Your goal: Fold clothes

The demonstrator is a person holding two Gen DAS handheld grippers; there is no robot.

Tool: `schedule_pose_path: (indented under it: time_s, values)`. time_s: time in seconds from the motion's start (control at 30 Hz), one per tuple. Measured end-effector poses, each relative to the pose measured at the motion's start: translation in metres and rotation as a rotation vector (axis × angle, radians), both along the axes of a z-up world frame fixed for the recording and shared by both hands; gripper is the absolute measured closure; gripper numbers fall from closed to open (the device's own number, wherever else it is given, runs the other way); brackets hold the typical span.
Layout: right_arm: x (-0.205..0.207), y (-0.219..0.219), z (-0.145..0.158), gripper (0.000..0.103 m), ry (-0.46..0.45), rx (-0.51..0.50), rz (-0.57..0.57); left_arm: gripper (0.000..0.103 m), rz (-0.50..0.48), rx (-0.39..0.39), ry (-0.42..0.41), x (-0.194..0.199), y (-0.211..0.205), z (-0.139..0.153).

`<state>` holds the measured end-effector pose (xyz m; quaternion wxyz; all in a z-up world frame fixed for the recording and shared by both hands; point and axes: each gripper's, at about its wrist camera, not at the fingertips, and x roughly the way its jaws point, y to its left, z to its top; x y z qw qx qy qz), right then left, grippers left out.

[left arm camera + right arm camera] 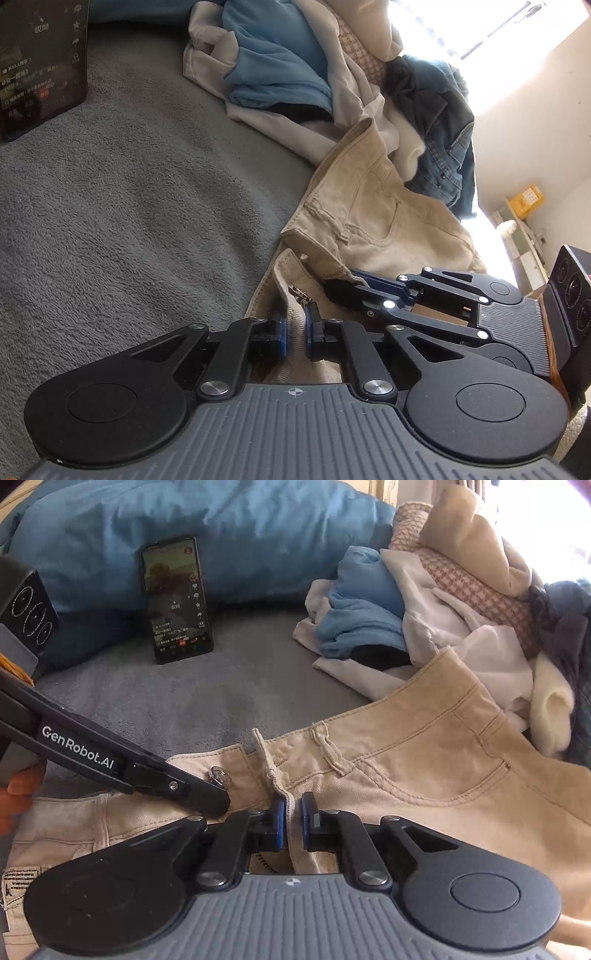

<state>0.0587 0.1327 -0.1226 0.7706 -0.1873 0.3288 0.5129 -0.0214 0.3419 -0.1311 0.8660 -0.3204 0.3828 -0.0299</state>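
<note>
both claws pinching beige pants [424, 746] waistband, left gripper [294, 338] and right gripper [293, 821] flanking metal button [218, 775], guessing to tension fly edge for folding.

You can read "GenRobot.AI" in white letters along the arm of the left gripper [210, 801], where it crosses the right wrist view. The phone [173, 600] propped against the blue bedding shows a lit screen with small icons and lines of characters, too small to read. A white care label [20, 880] sewn inside the beige trousers [424, 768] carries print too blurred to make out.
</note>
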Motion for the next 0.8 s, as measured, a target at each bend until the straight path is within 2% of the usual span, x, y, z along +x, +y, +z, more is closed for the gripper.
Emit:
schedule_pose_path:
  time_s: [0.03,0.07,0.17,0.23,0.27,0.37,0.47,0.63,0.8]
  values:
    - [0.000,0.001,-0.002,0.089,0.006,0.001,-0.001,0.093,-0.003,0.004,-0.003,0.000,0.000,0.001]
    - [0.001,0.002,-0.003,0.083,0.013,0.001,-0.002,0.093,-0.001,-0.001,-0.003,-0.001,0.001,0.002]
    - [0.019,-0.014,0.007,0.065,0.187,0.075,-0.044,0.088,0.004,-0.019,-0.003,-0.004,0.003,0.004]
    - [0.031,-0.032,0.016,0.054,0.269,0.147,-0.109,0.083,0.021,-0.035,-0.002,-0.007,0.005,0.005]
    - [0.036,-0.042,0.020,0.053,0.307,0.180,-0.139,0.077,0.030,-0.040,-0.004,-0.008,0.006,0.007]
    - [0.063,-0.095,0.027,0.049,0.526,0.315,-0.264,0.070,0.068,-0.042,-0.018,-0.014,0.008,0.014]
    - [0.076,-0.161,0.032,0.047,0.621,0.395,-0.405,0.061,0.122,-0.021,-0.027,-0.021,0.013,0.022]
    - [0.081,-0.297,0.064,0.046,0.538,0.428,-0.697,0.060,0.194,0.011,-0.043,-0.032,0.022,0.035]
    - [0.051,-0.458,0.089,0.039,0.512,0.629,-1.057,0.060,0.193,0.036,-0.059,-0.032,0.010,0.053]
